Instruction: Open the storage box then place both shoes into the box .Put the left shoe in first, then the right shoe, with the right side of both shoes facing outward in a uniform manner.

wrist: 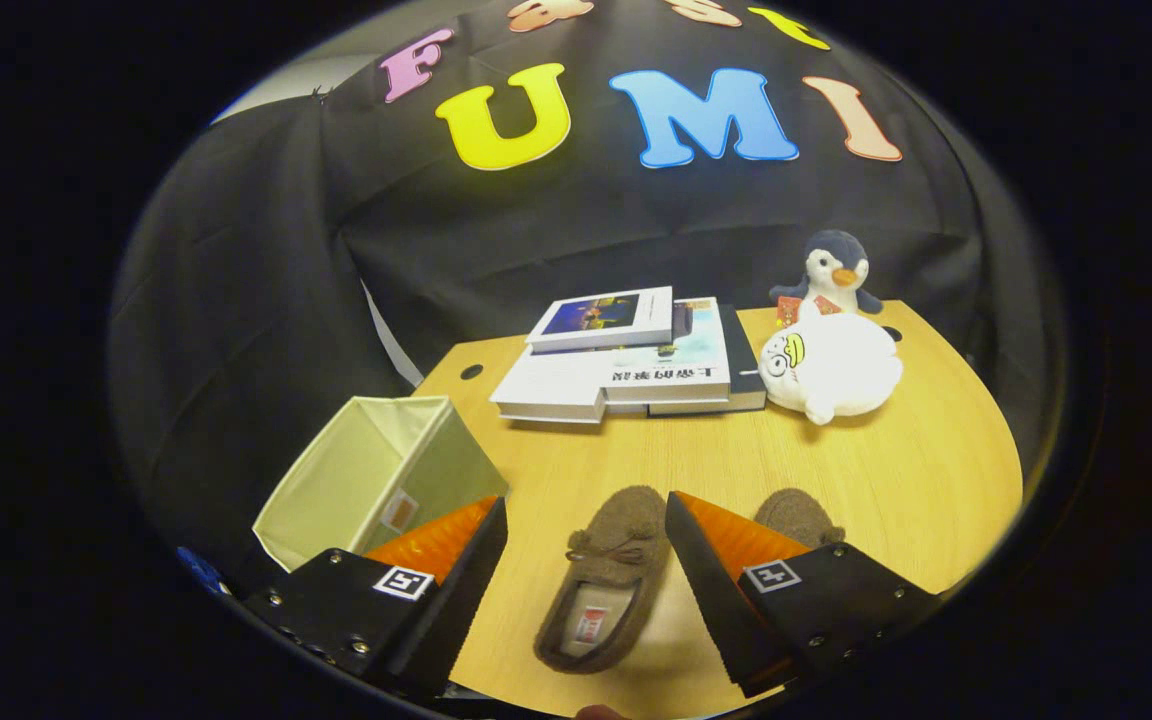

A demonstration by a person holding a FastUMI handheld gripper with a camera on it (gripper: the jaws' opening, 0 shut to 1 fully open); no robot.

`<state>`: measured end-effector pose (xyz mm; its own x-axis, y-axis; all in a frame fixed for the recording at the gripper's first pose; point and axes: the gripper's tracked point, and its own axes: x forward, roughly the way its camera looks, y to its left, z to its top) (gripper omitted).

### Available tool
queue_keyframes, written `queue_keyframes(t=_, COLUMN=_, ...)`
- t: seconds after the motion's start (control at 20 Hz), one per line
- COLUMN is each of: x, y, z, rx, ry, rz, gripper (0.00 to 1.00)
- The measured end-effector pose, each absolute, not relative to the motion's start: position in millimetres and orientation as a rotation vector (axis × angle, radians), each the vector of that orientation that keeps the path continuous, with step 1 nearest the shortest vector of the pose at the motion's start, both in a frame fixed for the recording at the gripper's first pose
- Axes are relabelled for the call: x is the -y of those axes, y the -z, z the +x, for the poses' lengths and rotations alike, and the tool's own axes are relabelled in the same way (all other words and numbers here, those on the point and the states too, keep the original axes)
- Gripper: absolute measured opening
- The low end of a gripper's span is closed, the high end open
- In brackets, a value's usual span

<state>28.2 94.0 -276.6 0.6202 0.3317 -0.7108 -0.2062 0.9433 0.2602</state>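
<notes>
Felt-like brown moccasin slipper [601, 580] with a bow lies between the spread fingers of the gripper [586, 520], which grips nothing. Second slipper [798, 517] sits partly hidden behind the right finger. Pale fabric storage box [376, 475], topless, stands left. Wood-grain table [926, 470] carries stacked books [626, 365], white plush [831, 370] and penguin toy [833, 275].

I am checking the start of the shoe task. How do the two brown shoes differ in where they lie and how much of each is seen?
The nearer shoe lies between the open gripper fingers, its whole top visible with bow and insole. The other shoe lies beyond the right finger, which hides all but its toe. Both are brown, fuzzy and rest on the wooden table, toes pointing away.
</notes>
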Motion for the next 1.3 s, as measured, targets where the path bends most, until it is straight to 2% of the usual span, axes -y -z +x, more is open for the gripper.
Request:
queue_keyframes(t=0.9, x=-71.3, y=380.3, z=-20.5, rx=-1.082, ry=-0.257, rz=0.108, gripper=0.97)
queue_keyframes(t=1.0, x=-72.5, y=390.4, z=-24.4, rx=-1.114, ry=-0.248, rz=0.132, gripper=0.95)
queue_keyframes(t=1.15, x=-73.8, y=397.6, z=-29.6, rx=-1.154, ry=-0.235, rz=0.185, gripper=0.79)
queue_keyframes(t=1.2, x=-75.8, y=396.5, z=-29.9, rx=-1.162, ry=-0.243, rz=0.219, gripper=0.79)
queue_keyframes(t=1.3, x=-79.8, y=398.1, z=-30.4, rx=-1.183, ry=-0.221, rz=0.294, gripper=0.52)
